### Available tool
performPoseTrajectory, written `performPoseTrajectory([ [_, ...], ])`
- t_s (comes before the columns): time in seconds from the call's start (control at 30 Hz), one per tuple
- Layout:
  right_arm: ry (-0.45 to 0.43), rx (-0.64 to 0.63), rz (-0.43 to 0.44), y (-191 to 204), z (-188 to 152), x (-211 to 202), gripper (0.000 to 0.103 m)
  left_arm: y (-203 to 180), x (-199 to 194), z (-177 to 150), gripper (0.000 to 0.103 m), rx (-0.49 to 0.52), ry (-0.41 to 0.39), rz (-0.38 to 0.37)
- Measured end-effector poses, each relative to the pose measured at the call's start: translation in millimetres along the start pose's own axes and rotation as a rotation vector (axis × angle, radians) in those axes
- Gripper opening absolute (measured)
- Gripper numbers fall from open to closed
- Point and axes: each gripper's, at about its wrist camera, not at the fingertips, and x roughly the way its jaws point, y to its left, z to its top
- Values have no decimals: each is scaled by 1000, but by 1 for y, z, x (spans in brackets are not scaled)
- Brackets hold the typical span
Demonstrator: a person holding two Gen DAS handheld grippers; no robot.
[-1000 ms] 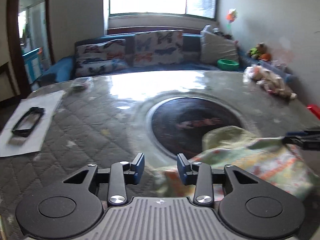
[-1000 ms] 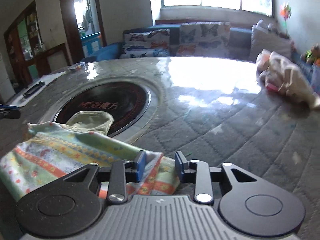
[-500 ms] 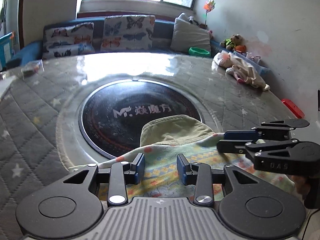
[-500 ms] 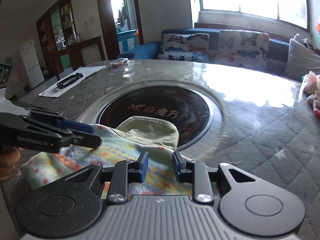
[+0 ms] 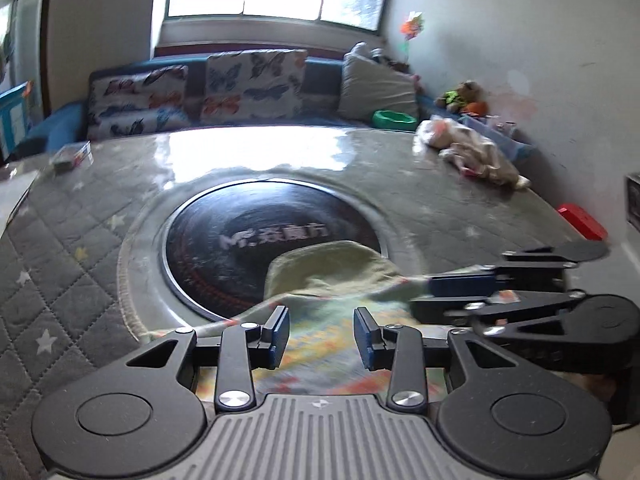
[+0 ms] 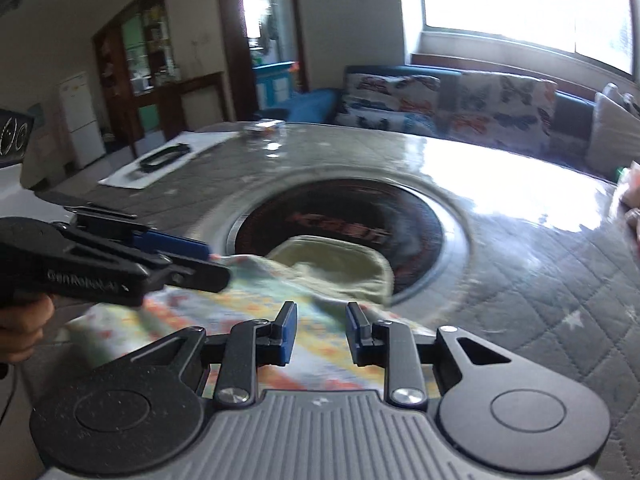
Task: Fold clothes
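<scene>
A colourful patterned garment (image 5: 320,344) with an olive-green band (image 5: 332,264) lies at the table's near edge, partly over the black round plate (image 5: 240,240). My left gripper (image 5: 322,338) hovers just over it, jaws apart, nothing pinched. In the right wrist view my right gripper (image 6: 320,332) is likewise open above the patterned cloth (image 6: 224,304), near the green band (image 6: 336,264). Each gripper appears in the other's view: the right gripper (image 5: 448,294) at the cloth's right edge, the left gripper (image 6: 200,260) at its left edge, held by a hand (image 6: 20,320).
The table (image 5: 80,280) has a grey quilted cover under a clear sheet. A pile of clothes (image 5: 472,152) sits far right, a small box (image 5: 72,156) far left, a white sheet with a black frame (image 6: 160,156) beyond. A sofa with butterfly cushions (image 5: 248,80) stands behind.
Both grippers have swung in over the garment from its two sides. Each has come into the other's view. Their jaws have kept the same gap.
</scene>
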Motion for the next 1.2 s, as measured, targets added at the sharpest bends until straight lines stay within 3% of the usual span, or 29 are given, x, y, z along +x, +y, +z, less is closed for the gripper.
performPoseTrajectory([
  [0.2, 31, -68, 15, 20, -10, 6, 25, -5, -5, -23, 38, -8, 22, -27],
  [0.4, 26, -105, 34, 35, -19, -13, 25, -5, -10, -35, 37, -29, 24, -37],
  [0.77, 0, -132, 31, 57, -51, -44, 25, -18, -26, -61, 39, 15, -1, 8],
  [1.2, 3, -97, -28, 40, -71, -68, 25, -4, -44, -75, 41, -20, -22, 42],
])
